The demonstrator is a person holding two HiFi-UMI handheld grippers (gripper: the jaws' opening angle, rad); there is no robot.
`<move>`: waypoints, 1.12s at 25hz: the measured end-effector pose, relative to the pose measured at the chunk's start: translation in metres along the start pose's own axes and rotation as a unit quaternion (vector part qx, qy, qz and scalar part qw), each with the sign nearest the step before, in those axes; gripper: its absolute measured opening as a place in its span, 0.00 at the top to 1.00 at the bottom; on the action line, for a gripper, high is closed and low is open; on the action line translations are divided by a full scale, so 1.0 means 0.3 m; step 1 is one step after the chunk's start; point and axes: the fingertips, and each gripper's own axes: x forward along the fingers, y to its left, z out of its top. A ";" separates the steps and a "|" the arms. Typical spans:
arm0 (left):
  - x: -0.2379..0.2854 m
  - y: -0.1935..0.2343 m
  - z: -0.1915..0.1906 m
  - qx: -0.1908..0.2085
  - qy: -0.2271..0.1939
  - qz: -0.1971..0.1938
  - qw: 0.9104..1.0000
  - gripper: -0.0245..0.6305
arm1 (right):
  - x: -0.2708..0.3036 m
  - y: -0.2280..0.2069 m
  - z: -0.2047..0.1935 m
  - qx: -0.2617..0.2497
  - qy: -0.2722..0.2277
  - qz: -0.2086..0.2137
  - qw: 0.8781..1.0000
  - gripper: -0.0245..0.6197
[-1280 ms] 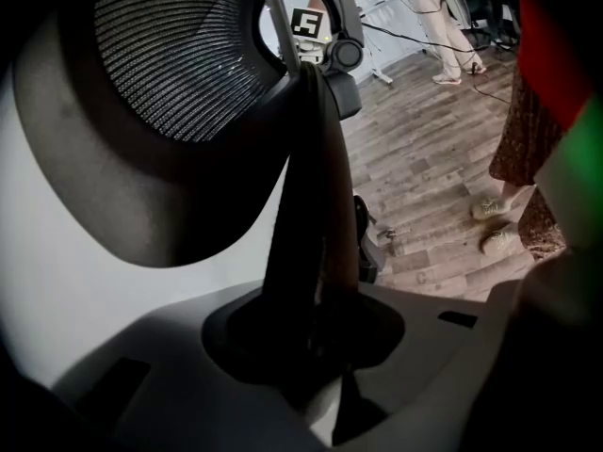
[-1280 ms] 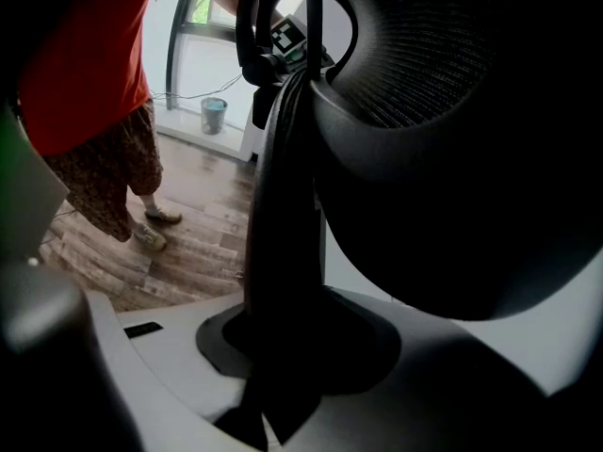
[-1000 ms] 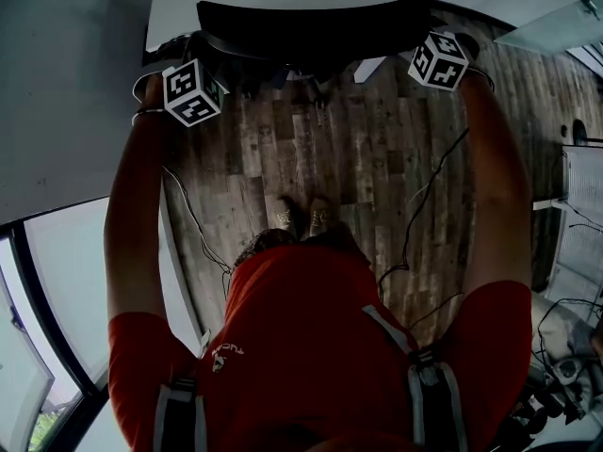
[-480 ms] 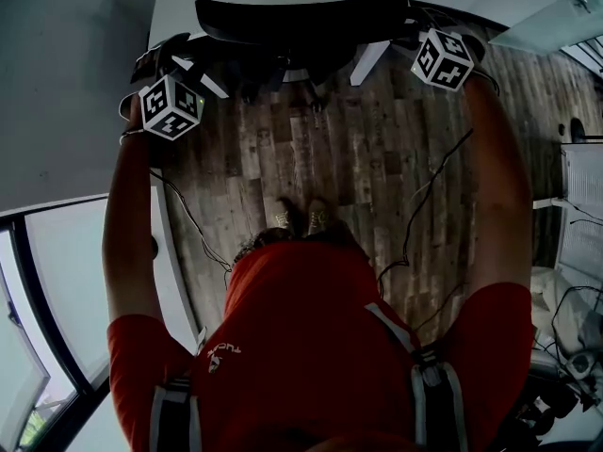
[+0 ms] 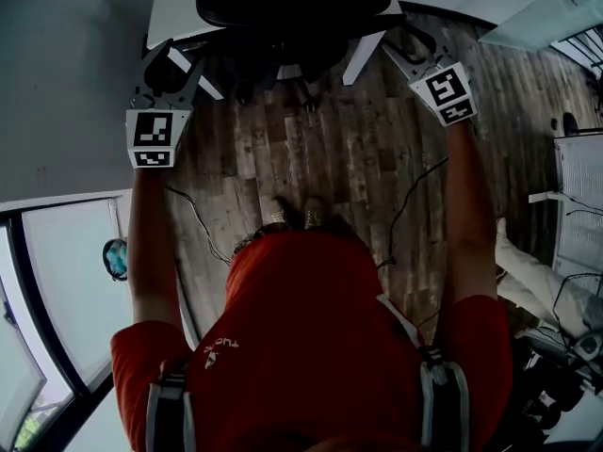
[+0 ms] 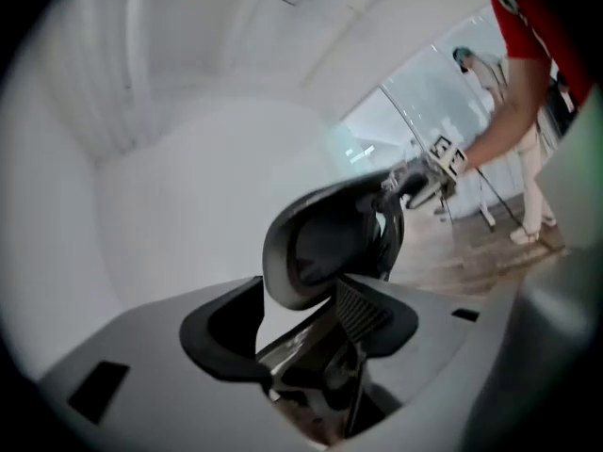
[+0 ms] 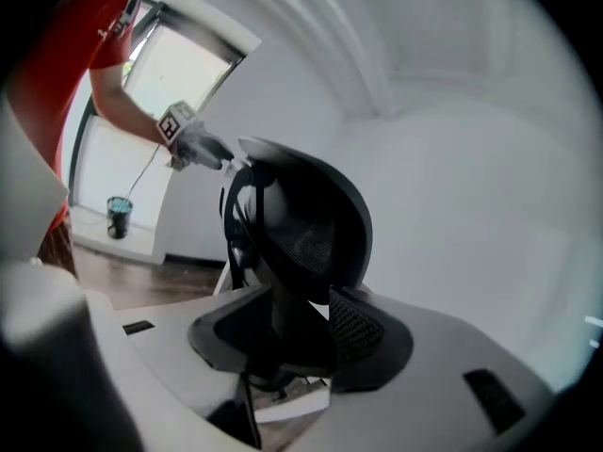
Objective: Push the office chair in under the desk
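Office chair (image 5: 292, 6) against desk (image 5: 177, 0) edge

The chair (image 5: 292, 8) stands straight ahead of me, its back toward me and up against the edge of the desk (image 5: 174, 8). My left tongs (image 5: 177, 59) are at the chair's left side and my right tongs (image 5: 407, 47) at its right. Both pairs of jaws have just been closing a little and stand apart, with the chair's back in line between them. My feet (image 5: 294, 217) are on the floor (image 5: 311, 149), nearer me than the chair, with cables (image 5: 400, 210) on either side. A wall (image 5: 57, 83) lies to my left.
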 end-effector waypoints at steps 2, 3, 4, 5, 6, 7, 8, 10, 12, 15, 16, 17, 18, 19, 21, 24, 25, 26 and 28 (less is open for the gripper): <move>-0.016 -0.036 0.060 -0.053 -0.042 -0.001 0.998 0.63 | -0.013 0.044 0.054 0.038 -0.041 -0.017 0.998 0.69; -0.021 -0.055 0.087 -0.075 -0.059 -0.002 0.995 0.65 | -0.016 0.065 0.081 0.055 -0.061 -0.023 0.996 0.71; -0.024 -0.074 0.110 -0.093 -0.074 -0.002 0.993 0.69 | -0.018 0.085 0.110 0.069 -0.079 -0.027 0.994 0.72; -0.027 -0.091 0.133 -0.107 -0.087 -0.002 0.991 0.72 | -0.019 0.106 0.143 0.081 -0.096 -0.030 0.992 0.74; -0.031 -0.110 0.156 -0.117 -0.099 -0.003 0.988 0.76 | -0.020 0.128 0.178 0.090 -0.112 -0.031 0.989 0.76; -0.034 -0.130 0.178 -0.125 -0.110 -0.005 0.986 0.80 | -0.022 0.150 0.214 0.097 -0.128 -0.032 0.987 0.79; -0.036 -0.151 0.197 -0.131 -0.119 -0.009 0.984 0.82 | -0.025 0.172 0.250 0.104 -0.143 -0.031 0.984 0.81; -0.036 -0.192 0.223 -0.141 -0.133 -0.015 0.981 0.86 | -0.031 0.212 0.317 0.122 -0.175 -0.030 0.976 0.86; -0.034 -0.230 0.238 -0.151 -0.142 -0.021 0.978 0.90 | -0.036 0.245 0.375 0.147 -0.208 -0.027 0.967 0.88; -0.032 -0.273 0.250 -0.174 -0.153 -0.028 0.972 0.93 | -0.046 0.283 0.445 0.177 -0.245 -0.021 0.953 0.90; -0.033 -0.284 0.255 -0.182 -0.156 -0.030 0.970 0.93 | -0.047 0.296 0.460 0.186 -0.253 -0.019 0.949 0.91; -0.036 -0.295 0.261 -0.187 -0.160 -0.032 0.969 0.94 | -0.048 0.309 0.472 0.193 -0.258 -0.017 0.946 0.91; -0.038 -0.306 0.266 -0.191 -0.163 -0.035 0.967 0.94 | -0.046 0.322 0.480 0.198 -0.262 -0.016 0.944 0.92; -0.041 -0.314 0.271 -0.193 -0.167 -0.038 0.966 0.94 | -0.043 0.335 0.485 0.202 -0.265 -0.014 0.943 0.92; -0.043 -0.328 0.276 -0.198 -0.171 -0.042 0.964 0.95 | -0.038 0.355 0.490 0.212 -0.271 -0.011 0.939 0.92; -0.049 -0.345 0.284 -0.202 -0.174 -0.048 0.963 0.95 | -0.045 0.371 0.492 0.234 -0.281 -0.005 0.931 0.92; -0.052 -0.350 0.285 -0.202 -0.174 -0.049 0.963 0.95 | -0.051 0.373 0.491 0.241 -0.284 -0.004 0.928 0.92; -0.055 -0.355 0.285 -0.201 -0.173 -0.049 0.963 0.95 | -0.057 0.372 0.490 0.247 -0.285 -0.004 0.926 0.92; -0.055 -0.362 0.280 -0.200 -0.170 -0.050 0.964 0.95 | -0.065 0.371 0.487 0.251 -0.286 -0.004 0.925 0.92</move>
